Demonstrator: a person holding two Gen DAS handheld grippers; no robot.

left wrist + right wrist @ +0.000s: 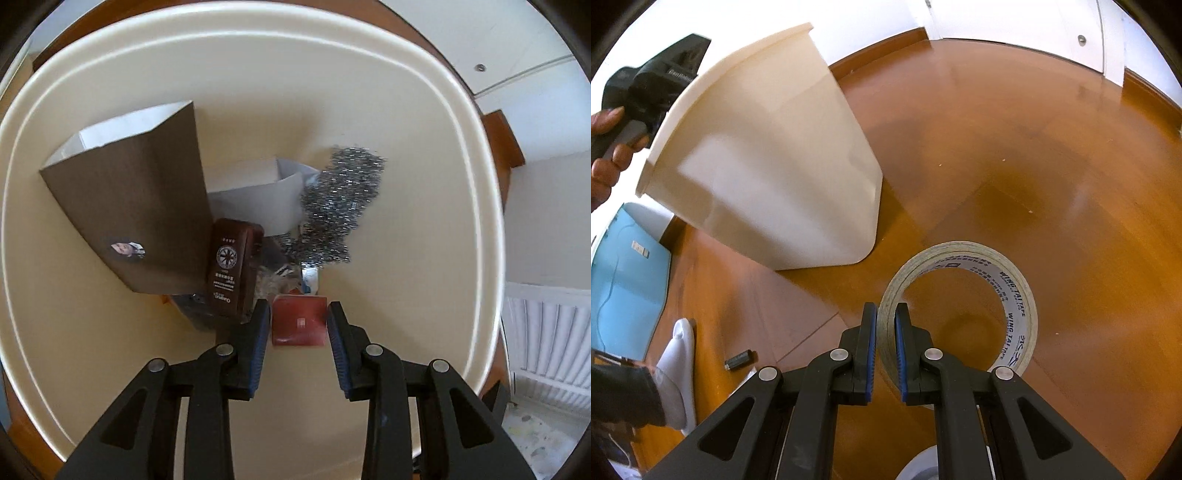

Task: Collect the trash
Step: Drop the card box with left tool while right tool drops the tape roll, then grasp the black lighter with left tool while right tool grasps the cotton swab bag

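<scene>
Two grippers work over a cream bin [424, 122] on a brown wooden floor [1015, 166]. The left gripper [298, 316] points down into the bin, its fingers [258, 332] spread wide with nothing between them; a small red box [299, 321] lies below in the gap, blurred, and whether it touches either finger cannot be told. Deeper in the bin sit a brown paper bag [136, 206], a dark red carton [231, 273] leaning against it, a white paper piece [255, 206] and a clump of silver tinsel [336, 206].

The right gripper [885, 325] holds a roll of tape [1015, 295] above the floor, its fingers [868, 332] drawn narrow on the roll's wall, one outside and one inside the ring. The bin [768, 155] stands just beyond and to the left, apart from the roll. A white slipper [677, 365] and a small dark object [740, 359] lie on the floor at lower left.
</scene>
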